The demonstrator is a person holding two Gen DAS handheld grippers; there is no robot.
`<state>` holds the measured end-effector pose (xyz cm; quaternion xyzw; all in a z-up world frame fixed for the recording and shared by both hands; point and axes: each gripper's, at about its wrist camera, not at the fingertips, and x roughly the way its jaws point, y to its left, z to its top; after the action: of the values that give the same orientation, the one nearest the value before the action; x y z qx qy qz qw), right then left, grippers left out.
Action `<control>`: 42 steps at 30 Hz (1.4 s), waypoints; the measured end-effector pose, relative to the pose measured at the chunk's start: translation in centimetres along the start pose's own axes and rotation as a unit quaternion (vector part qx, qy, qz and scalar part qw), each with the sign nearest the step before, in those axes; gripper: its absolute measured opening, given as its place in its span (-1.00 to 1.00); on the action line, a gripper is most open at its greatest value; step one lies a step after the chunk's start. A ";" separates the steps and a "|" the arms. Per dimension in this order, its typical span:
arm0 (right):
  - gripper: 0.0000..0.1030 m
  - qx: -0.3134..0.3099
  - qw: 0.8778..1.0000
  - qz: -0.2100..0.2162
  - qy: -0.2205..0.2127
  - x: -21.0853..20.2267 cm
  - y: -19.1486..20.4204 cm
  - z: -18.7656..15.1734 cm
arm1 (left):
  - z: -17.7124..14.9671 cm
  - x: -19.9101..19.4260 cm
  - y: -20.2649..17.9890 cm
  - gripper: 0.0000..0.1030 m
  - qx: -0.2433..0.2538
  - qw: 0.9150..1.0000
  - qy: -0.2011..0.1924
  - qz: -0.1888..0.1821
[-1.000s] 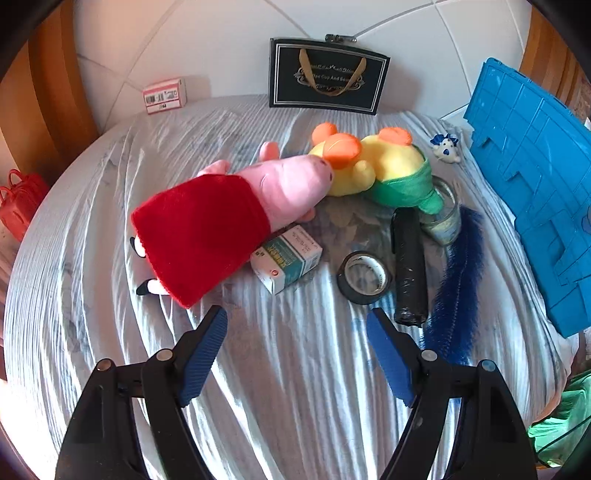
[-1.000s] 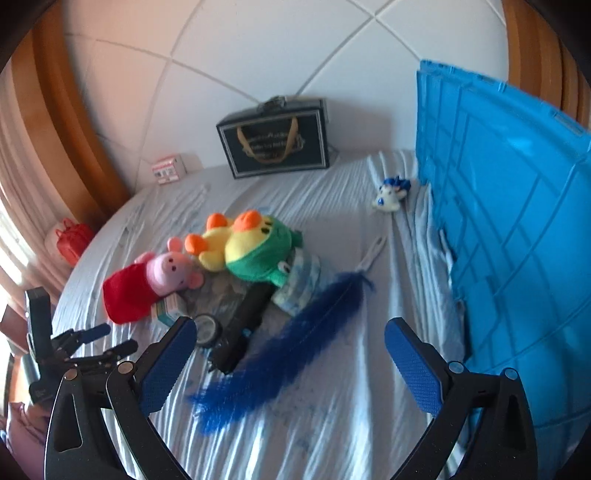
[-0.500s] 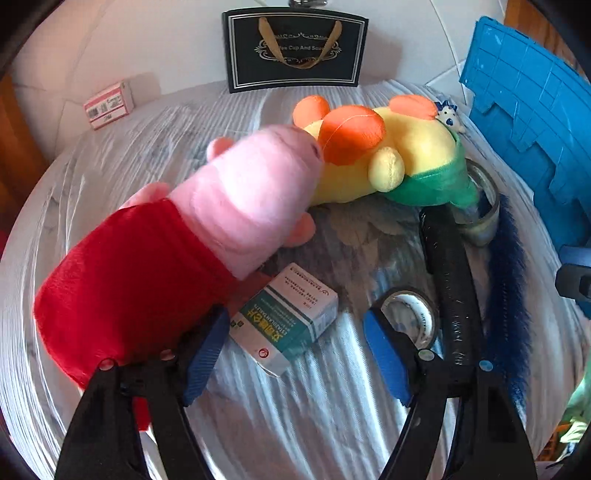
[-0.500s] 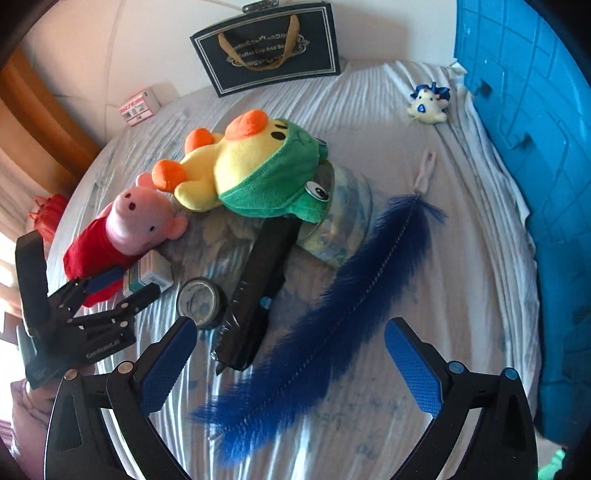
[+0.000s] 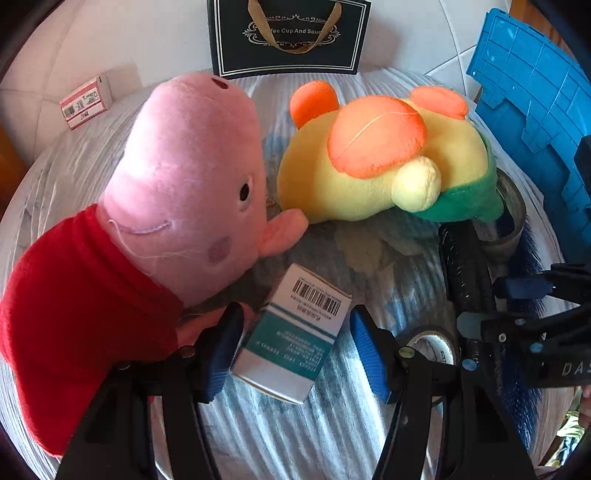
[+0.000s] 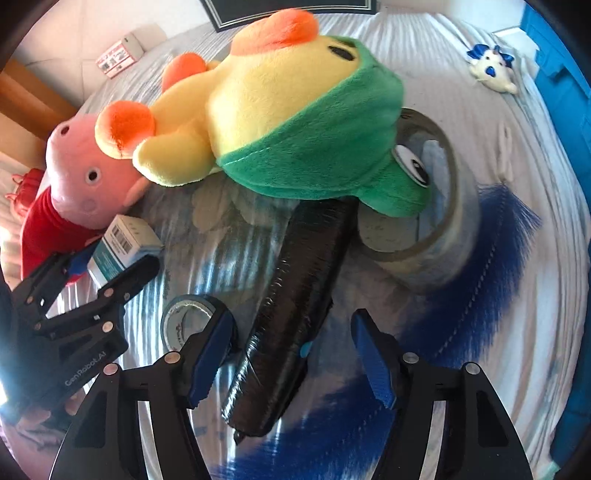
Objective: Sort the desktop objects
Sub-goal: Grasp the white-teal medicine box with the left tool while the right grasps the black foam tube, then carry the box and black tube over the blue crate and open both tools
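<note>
A pale striped cloth is covering the tabletop, and a blue crate is standing along its right edge. A pink pig plush in a red dress is lying on the left, its ear touching a yellow duck plush with a green hood. The duck's hood is resting over the far end of a long black wrapped roll and against a large roll of clear tape. A blue feather is lying just right of these.

The left gripper is reaching low over the cloth with its blue-padded fingers spread wide on either side of a small teal-and-white box. The left pad is sitting just beside the box's edge and against the pig's dress; the right pad is standing apart from the box. The fingers are not gripping anything.

The right gripper is also holding its fingers wide apart, straddling the near end of the black roll without pinching it. Its left finger is overlapping a small dark tape roll lying just left of the black roll; whether they are touching cannot be told.

At the back, a dark gift bag is standing against the wall, with a small pink carton to its left and a tiny white-and-blue figure near the crate.
</note>
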<state>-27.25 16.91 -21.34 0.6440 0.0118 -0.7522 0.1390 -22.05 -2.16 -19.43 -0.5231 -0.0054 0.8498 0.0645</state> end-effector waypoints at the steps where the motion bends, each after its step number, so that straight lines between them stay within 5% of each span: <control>1: 0.13 -0.004 1.000 -0.001 0.004 0.3 0.1 0.1 | 0.0 0.3 -0.2 0.12 0.004 1.000 0.007 0.003; 3: -0.14 -0.008 1.000 -0.011 0.016 1.0 0.3 0.0 | -0.3 0.4 -0.2 -0.30 0.000 1.000 0.021 0.000; 10: -0.27 -0.024 1.000 -0.012 0.000 0.3 0.4 -1.1 | -2.0 -2.2 -0.7 -0.31 -0.034 0.999 0.013 -0.009; 22: -0.28 -0.025 0.992 0.047 -0.116 -10.1 -1.6 -4.8 | -1.2 -12.7 -5.0 -0.31 0.000 0.995 -0.100 -0.010; 32: -0.28 -0.031 0.962 0.010 -0.270 -23.3 -2.6 -7.8 | 1.1 -20.2 -11.6 -0.31 0.037 0.983 -0.180 -0.027; 42: -0.28 0.002 0.923 -0.030 -0.385 -35.6 -10.5 -12.2 | 5.1 -26.4 -24.1 -0.31 0.110 0.959 -0.252 -0.076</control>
<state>-13.15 36.24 9.48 0.3047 -0.0245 -0.9459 0.1086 -12.31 18.97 8.17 -0.2801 0.0326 0.9418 0.1830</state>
